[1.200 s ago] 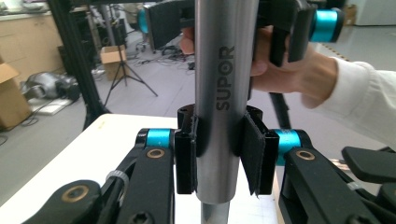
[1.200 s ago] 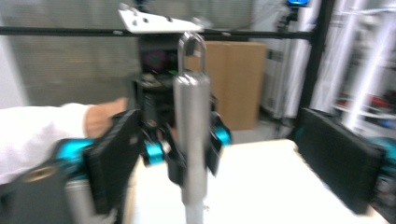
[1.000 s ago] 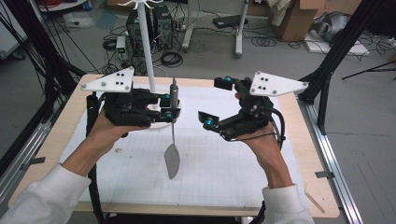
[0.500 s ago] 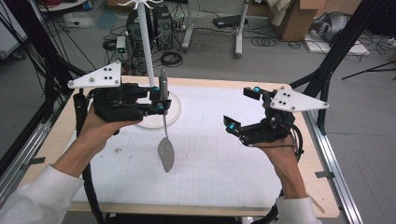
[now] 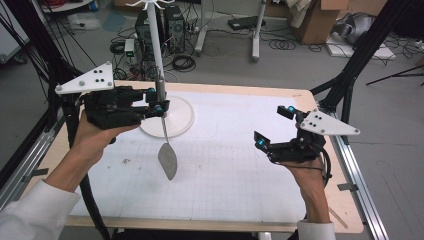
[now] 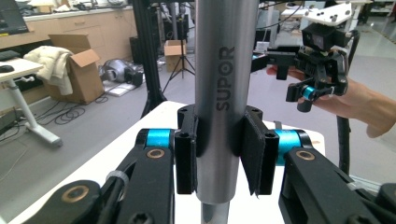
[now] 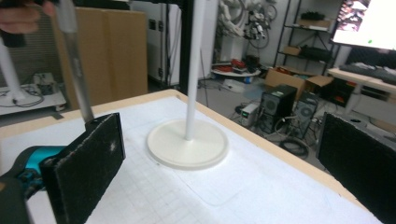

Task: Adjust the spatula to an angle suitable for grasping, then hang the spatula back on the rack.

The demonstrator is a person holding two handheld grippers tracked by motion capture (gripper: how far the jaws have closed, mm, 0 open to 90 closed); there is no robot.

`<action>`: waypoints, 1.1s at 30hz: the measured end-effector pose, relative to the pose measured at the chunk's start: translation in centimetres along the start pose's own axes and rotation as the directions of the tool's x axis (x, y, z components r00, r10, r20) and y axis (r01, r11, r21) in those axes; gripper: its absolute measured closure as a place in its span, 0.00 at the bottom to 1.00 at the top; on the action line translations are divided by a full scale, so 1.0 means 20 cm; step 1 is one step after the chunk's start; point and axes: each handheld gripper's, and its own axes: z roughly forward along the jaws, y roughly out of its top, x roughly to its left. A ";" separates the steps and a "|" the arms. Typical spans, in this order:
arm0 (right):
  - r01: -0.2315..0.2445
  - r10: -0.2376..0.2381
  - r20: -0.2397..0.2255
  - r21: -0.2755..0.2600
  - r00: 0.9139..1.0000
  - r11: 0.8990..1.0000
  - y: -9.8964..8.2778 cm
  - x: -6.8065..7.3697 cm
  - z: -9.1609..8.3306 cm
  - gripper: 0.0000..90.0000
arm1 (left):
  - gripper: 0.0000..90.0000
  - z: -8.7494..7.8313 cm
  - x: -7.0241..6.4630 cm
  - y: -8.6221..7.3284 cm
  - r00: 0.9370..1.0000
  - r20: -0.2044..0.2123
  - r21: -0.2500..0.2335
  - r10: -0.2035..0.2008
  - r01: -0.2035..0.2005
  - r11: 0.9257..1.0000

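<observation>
A steel spatula hangs upright over the table, its blade (image 5: 168, 159) just above the white mat and its round handle (image 6: 226, 93), marked SUPOR, rising between the pads. My left gripper (image 5: 159, 102) is shut on that handle, seen close in the left gripper view (image 6: 226, 149). My right gripper (image 5: 272, 126) stands open at the table's right side, well apart from the spatula, with nothing between its fingers. The right gripper view has its two black pads spread wide (image 7: 224, 163), with the spatula handle (image 7: 77, 79) far off at the upper left.
A white stand with a round base (image 5: 175, 120) and a thin pole (image 5: 155, 45) stands at the back of the table, just behind the spatula. The wooden table edge (image 5: 320, 220) frames the white gridded mat (image 5: 225, 170). Boxes, cables and frames crowd the floor beyond.
My right gripper has drawn away from the spatula, going right and lower. The left gripper has shifted a little left and back, carrying the spatula with it.
</observation>
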 end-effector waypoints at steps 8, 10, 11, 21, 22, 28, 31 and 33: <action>-0.010 0.010 0.005 0.030 1.000 0.999 -0.13 -0.04 0.01 0.00 | 0.76 -0.07 0.03 -0.01 0.999 -0.038 -0.008 -0.015 0.015 1.000; -0.019 0.019 0.002 0.034 1.000 0.999 -0.16 -0.04 0.01 0.00 | 0.76 -0.09 0.03 -0.01 0.999 -0.048 -0.012 -0.025 0.024 1.000; -0.024 0.024 0.003 0.033 1.000 0.999 -0.17 -0.05 0.01 0.00 | 0.76 -0.10 0.04 -0.01 0.998 -0.049 -0.010 -0.028 0.027 1.000; -0.030 0.030 -0.006 0.037 1.000 0.999 -0.23 -0.04 0.02 0.00 | 0.76 -0.11 0.03 -0.01 0.998 -0.065 -0.008 -0.026 0.026 1.000; -0.023 0.023 -0.005 0.036 1.000 0.999 -0.23 -0.04 0.02 0.00 | 0.76 -0.11 0.03 -0.01 0.998 -0.064 -0.008 -0.024 0.024 1.000; -0.014 0.014 -0.004 0.038 1.000 0.999 -0.24 -0.03 0.02 0.00 | 0.76 -0.11 0.04 0.00 0.997 -0.074 -0.005 -0.024 0.024 1.000; -0.024 0.024 0.003 0.036 1.000 0.999 -0.25 -0.03 0.01 0.00 | 0.76 -0.11 0.04 0.00 0.995 -0.090 0.004 -0.030 0.031 1.000; -0.025 0.025 0.008 0.034 1.000 0.999 -0.27 -0.04 0.00 0.00 | 0.76 -0.11 0.04 0.00 0.993 -0.106 0.002 -0.042 0.043 0.999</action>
